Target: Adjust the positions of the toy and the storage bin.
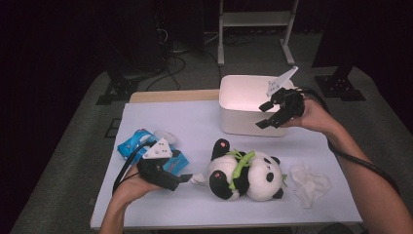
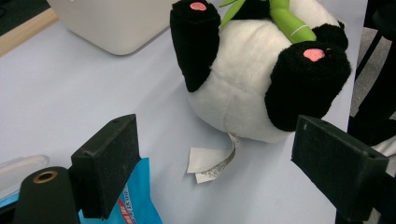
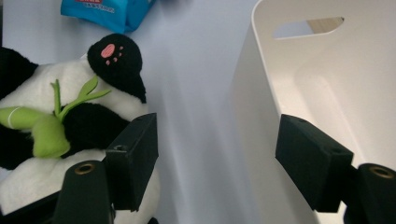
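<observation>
A plush panda [image 1: 246, 175] holding a green bamboo sprig lies on its back on the pale table [image 1: 195, 117], front of centre. My left gripper [image 1: 187, 178] rests low at the panda's left, jaws open and empty. In the left gripper view the gripper [image 2: 215, 135] points at the panda's [image 2: 238, 88] underside, where a white label [image 2: 210, 163] curls onto the table. My right gripper [image 1: 264, 115] hovers open and empty over the front rim of the white bin [image 1: 243, 122]. Seen in the right gripper view, that gripper [image 3: 217, 135] straddles the bin's wall [image 3: 327, 70], with the panda [image 3: 70, 107] at the left.
A blue wipes pack [image 1: 131, 144] lies at the table's left, just behind my left hand, with a small clear lid [image 1: 165, 136] beside it. A crumpled white tissue [image 1: 309, 183] sits right of the panda. A wooden board [image 1: 170, 95] edges the table's back.
</observation>
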The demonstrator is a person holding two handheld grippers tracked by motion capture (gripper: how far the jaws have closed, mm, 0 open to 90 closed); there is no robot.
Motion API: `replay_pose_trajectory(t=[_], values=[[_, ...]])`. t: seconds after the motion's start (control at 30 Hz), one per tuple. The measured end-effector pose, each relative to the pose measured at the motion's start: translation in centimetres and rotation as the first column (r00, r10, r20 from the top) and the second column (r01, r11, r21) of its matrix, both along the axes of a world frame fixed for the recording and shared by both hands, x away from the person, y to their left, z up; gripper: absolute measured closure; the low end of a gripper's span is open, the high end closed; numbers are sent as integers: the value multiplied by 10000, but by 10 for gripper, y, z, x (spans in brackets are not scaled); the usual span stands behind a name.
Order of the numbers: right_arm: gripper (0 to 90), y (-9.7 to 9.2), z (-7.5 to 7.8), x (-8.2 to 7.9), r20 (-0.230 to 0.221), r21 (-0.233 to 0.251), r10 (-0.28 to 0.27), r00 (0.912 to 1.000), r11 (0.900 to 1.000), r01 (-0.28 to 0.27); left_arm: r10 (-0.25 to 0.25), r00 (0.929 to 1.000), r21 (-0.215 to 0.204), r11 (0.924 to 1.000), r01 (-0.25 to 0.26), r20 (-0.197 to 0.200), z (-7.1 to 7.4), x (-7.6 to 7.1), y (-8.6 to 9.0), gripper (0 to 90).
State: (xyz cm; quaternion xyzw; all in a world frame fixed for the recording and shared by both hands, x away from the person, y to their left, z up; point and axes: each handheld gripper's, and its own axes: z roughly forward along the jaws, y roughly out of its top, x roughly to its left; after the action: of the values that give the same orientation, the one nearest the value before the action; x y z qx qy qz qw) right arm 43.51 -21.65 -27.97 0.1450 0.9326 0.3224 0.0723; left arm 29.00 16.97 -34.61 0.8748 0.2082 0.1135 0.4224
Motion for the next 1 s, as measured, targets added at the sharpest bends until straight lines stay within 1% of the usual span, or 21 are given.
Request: replay_pose_trajectory(t=[0.07,0.1,0.23,0.37,0.6,0.7,0.73,0.8,0.83,0.87,0.9,1.0], values=[[293,4,4,4,70,-48,104,9999,9999,-104,11,10000,15,10000,-11,-13,0,0,0,138],[293,6,6,7,130,-133,172,9998,9998,-171,36,10000,31,10000,-36,-34,-1,1,0,119],[300,8,8,12,95,-292,176,9998,9994,-173,21,9999,125,9999,-19,-141,-3,1,-1,118],[308,10,7,19,28,-511,177,9998,9985,-175,58,9998,19,10000,-57,-167,-3,1,-2,106],[334,13,3,33,-86,-674,61,9999,9977,-66,85,9999,178,9998,-82,-149,-4,2,0,98],[360,18,0,39,-102,-760,130,9999,9970,-138,116,9998,100,9999,-114,-169,-4,2,0,98],[372,20,-2,42,-178,-776,159,9997,9968,-172,126,9998,75,9999,-124,-182,-4,2,0,97],[384,25,-7,46,-186,-957,175,9997,9952,-192,117,9998,78,9999,-115,-181,-4,2,0,97],[384,25,-7,46,-186,-957,175,9997,9952,-192,117,9998,78,9999,-115,-181,-4,2,0,97],[412,28,-11,49,-260,-1032,244,9994,9943,-270,102,9998,120,9999,-100,-185,-5,3,1,97],[423,29,-12,51,-306,-1072,228,9993,9939,-260,133,9997,59,9999,-132,-225,-5,3,1,97],[477,33,-17,54,-376,-1270,286,9989,9913,-331,124,9996,127,9998,-121,-257,-7,3,2,97]])
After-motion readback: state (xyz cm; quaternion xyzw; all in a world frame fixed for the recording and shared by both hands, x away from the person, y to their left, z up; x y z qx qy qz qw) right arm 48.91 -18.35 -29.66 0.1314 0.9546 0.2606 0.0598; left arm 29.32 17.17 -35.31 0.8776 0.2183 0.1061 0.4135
